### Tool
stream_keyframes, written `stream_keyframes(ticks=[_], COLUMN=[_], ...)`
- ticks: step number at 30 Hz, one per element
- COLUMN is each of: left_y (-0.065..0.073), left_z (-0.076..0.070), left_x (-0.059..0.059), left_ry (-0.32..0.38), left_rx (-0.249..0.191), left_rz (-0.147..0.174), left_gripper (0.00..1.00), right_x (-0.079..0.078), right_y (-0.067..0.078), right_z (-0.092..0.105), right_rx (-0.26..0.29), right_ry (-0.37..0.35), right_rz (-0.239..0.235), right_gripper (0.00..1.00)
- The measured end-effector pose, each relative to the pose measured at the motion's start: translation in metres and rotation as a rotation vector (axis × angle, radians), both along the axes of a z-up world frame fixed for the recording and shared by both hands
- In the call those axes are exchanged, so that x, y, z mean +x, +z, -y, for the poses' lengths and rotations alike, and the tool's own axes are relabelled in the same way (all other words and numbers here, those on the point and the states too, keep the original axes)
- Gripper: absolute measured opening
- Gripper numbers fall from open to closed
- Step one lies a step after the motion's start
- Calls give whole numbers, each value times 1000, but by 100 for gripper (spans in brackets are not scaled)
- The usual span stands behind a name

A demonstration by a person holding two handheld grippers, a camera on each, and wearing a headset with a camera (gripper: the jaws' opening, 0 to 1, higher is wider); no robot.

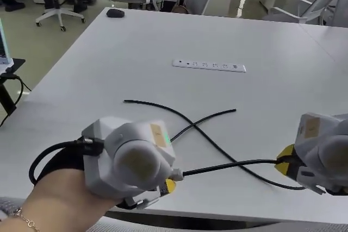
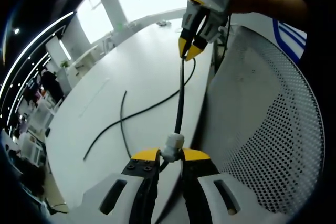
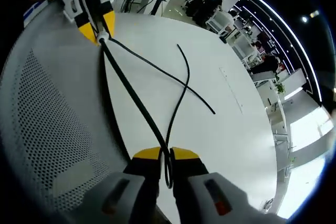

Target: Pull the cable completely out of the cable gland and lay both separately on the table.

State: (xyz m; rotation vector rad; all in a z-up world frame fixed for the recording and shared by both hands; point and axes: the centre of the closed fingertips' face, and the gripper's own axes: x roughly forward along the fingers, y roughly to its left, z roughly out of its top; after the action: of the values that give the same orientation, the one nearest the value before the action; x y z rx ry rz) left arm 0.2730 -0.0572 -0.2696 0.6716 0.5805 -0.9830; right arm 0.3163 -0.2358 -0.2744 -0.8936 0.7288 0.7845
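Left tool (image 2: 170,156) clamps the cable gland (image 2: 172,144), right tool (image 3: 167,156) clamps the cable (image 3: 131,95); next, draw them apart.

The gland (image 2: 172,144) in the left claw (image 2: 170,156) looks like smooth white plastic, slightly glossy. The cable (image 2: 181,93) from it to the right claw (image 3: 165,155) has a matt black, rubber-like sheath. Both claws have matt pale plastic shells. The worktop (image 1: 163,42) ahead of them is smooth, white, matt. Beside them the chair back (image 2: 262,129) is perforated grey mesh.
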Motion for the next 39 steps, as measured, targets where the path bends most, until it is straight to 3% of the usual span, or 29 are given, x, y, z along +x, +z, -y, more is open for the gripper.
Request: stream_keyframes(ticks=[3,6,12,15,18,20,25,28,29,30,33,39], left_y=[-1,-3,-1,-1,-3,-3,-2,-2,-2,-2,-3,-3], left_z=[0,-1,-1,0,-1,-1,1,3,3,4,4,5], left_x=[-2,-4,-4,-4,-6,-6,-6,-5,-5,-5,-6,-7], left_ry=[2,0,5,6,11,11,2,4,4,2,-6,-13], left_rx=[0,6,4,11,7,12,21,21,20,20,29,29], left_rz=[-3,-10,-11,-10,-21,-26,-25,-23,-22,-20,-21,-25], left_gripper=[17,17,17,17,17,17,17,17,17,17,17,17], right_x=[1,1,1,-4,-19,-25,-37,-45,-46,-47,-53,-55], right_y=[-10,-17,-19,-20,-28,-29,-24,-19,-14,-12,0,10], right_z=[11,22,40,38,22,8,-39,-63,-75,-80,-109,-133], right_rx=[27,6,9,-1,10,34,133,105,109,110,150,203], right_ry=[-43,-62,-123,-127,-82,-63,8,101,133,131,219,262], right_rz=[-21,-22,-26,-46,-140,-169,-205,-191,-168,-168,-147,-134], right_gripper=[5,5,5,6,18,24,22,23,23,23,22,18])
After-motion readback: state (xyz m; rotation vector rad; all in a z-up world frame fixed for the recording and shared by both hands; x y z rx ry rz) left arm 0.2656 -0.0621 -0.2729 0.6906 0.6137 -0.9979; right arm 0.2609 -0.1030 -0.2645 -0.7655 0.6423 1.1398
